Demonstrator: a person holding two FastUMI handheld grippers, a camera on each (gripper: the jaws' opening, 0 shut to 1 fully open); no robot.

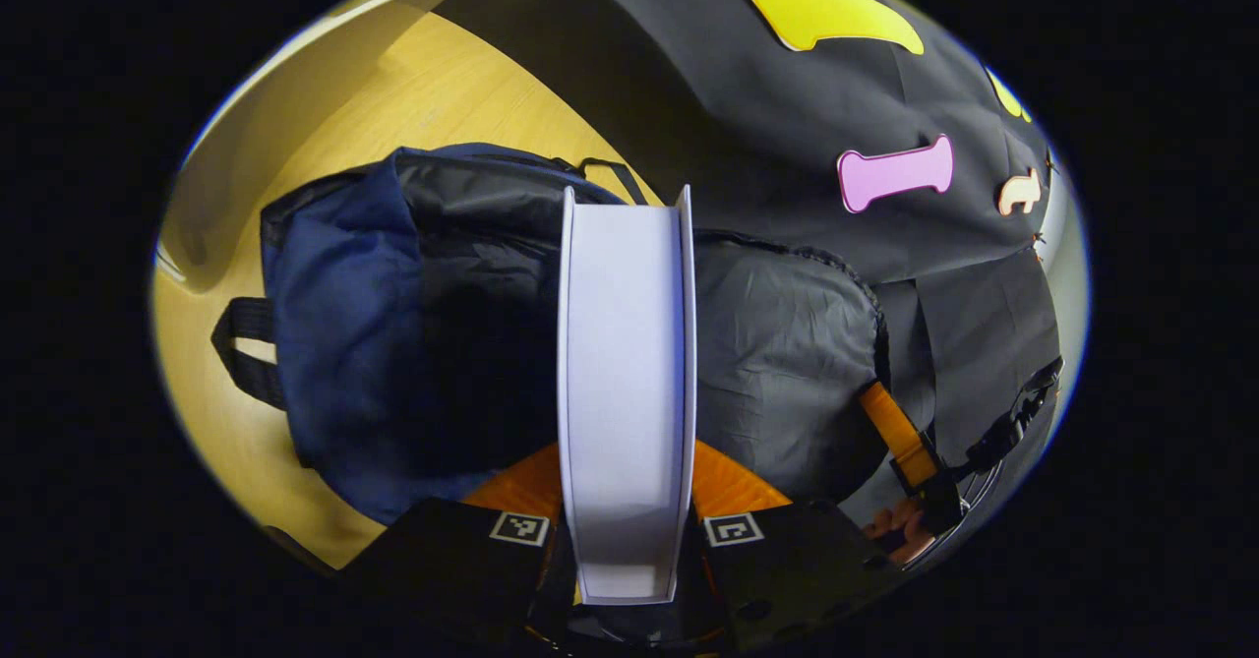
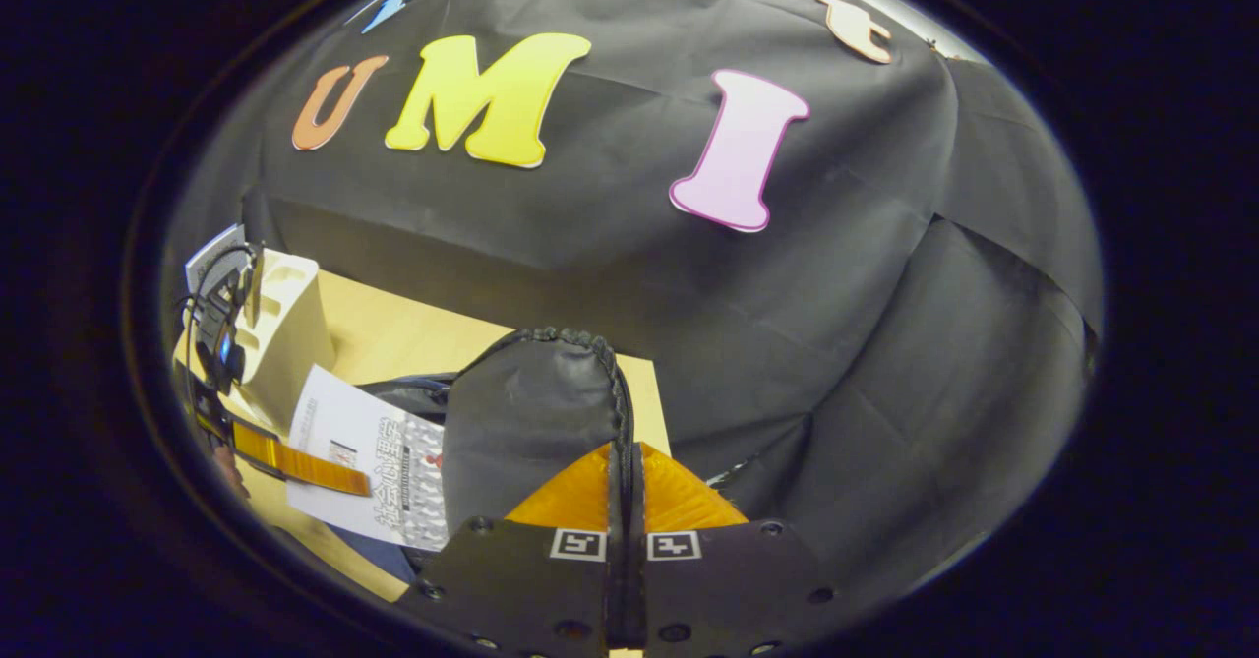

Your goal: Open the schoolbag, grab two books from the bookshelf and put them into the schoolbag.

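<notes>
A dark blue cloth schoolbag (image 1: pixel 334 333) with a matt, wrinkled black lining is seen on a smooth light wooden table (image 1: pixel 413 88). A white paper book (image 1: pixel 626 392) with a smooth cover is seen.

Staged recording booth, not a real home or classroom. Evidence: black cloth wall (image 2: pixel 807 324) hung as backdrop right behind a light wood tabletop (image 1: pixel 423 88), creased & pinned w/ visible seams. Props set out on the table: navy schoolbag (image 1: pixel 344 343), white bookshelf (image 2: pixel 285 333) at the edge. Handheld rig gear in right gripper view, w/ cables, beside the shelf. Lighting even, studio-like.
</notes>
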